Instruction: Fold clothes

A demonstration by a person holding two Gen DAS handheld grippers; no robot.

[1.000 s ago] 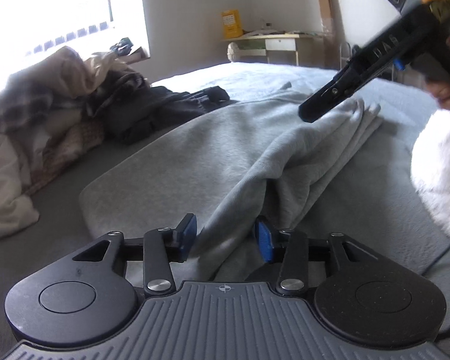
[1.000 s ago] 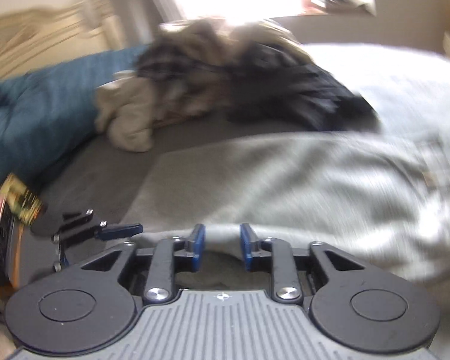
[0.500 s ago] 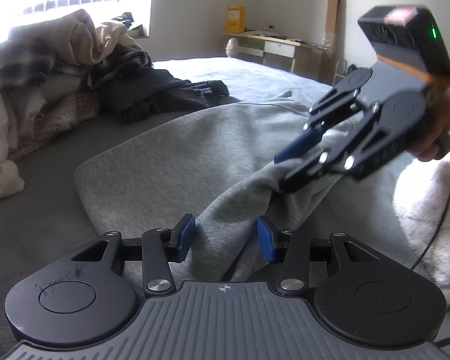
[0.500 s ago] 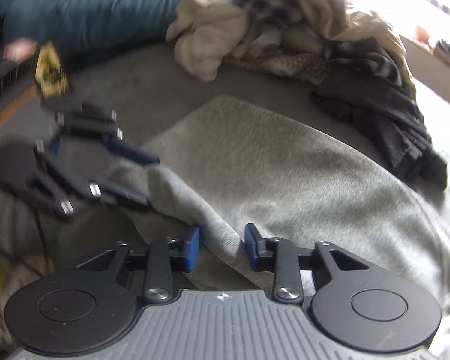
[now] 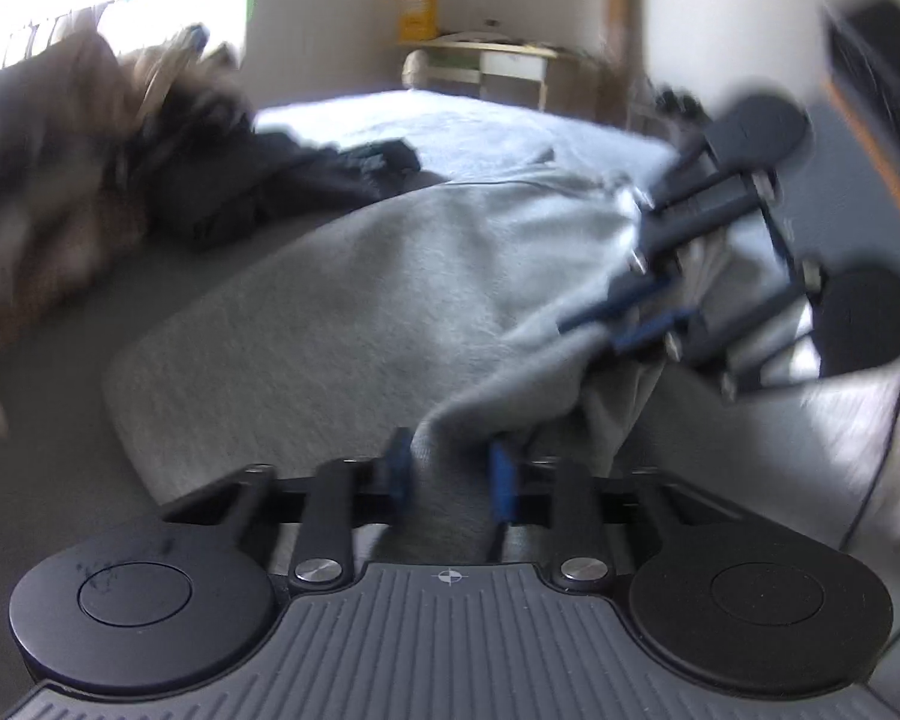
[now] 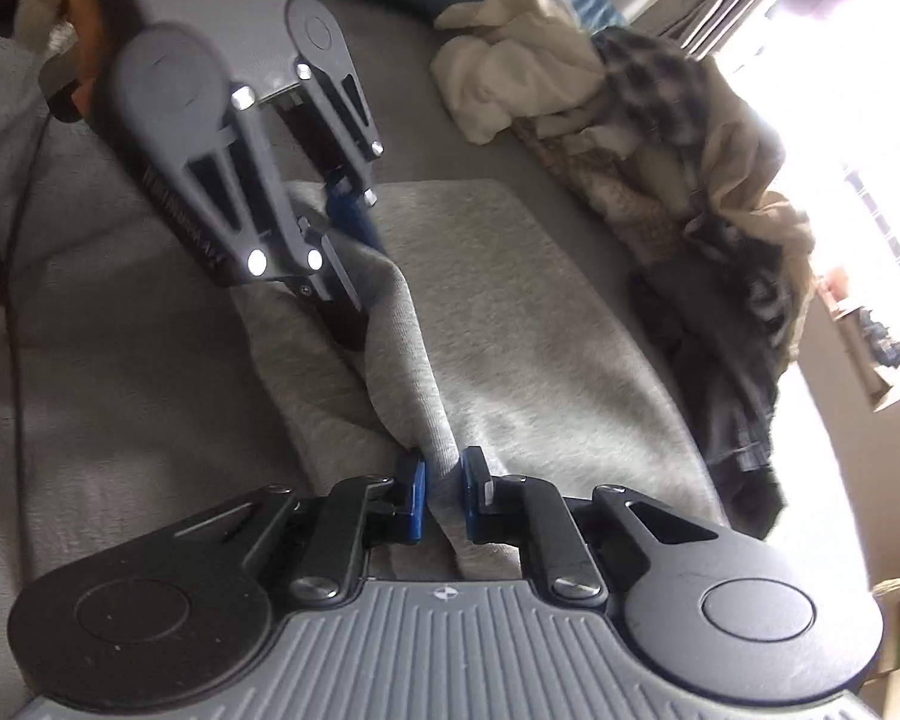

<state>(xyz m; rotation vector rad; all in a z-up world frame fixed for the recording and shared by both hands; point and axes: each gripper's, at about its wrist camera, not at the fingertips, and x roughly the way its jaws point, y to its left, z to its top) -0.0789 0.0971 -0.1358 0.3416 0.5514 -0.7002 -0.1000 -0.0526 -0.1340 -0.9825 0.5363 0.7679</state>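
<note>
One grey garment point(image 6: 510, 324) lies spread on the bed point(image 6: 120, 360), and both grippers pinch the same raised edge of it. Left gripper point(image 5: 450, 474) has a ridge of grey cloth between its blue pads, jaws fairly narrow around it. Right gripper point(image 6: 444, 492) is clamped close on the same edge, further along; the cloth runs as a taut ridge between the two.

Progress, as a judgement: a fold is under way, w/ one side lifted and the rest flat on the bed. Whether it's the opening fold or a later one on this piece can't be settled (layers under the raised edge are hidden). The garment isn't a compact folded shape yet.

Count: 1 garment in hand, 2 grippers, 1 heap of loose clothes point(image 6: 660, 138) beyond it, approx. several pieces (cream, plaid, tan), too tangled to number. Dark clothing point(image 5: 282, 180) lies at the heap's near end. No folded stack in either view. One desk point(image 5: 486, 60) by the far wall.
</note>
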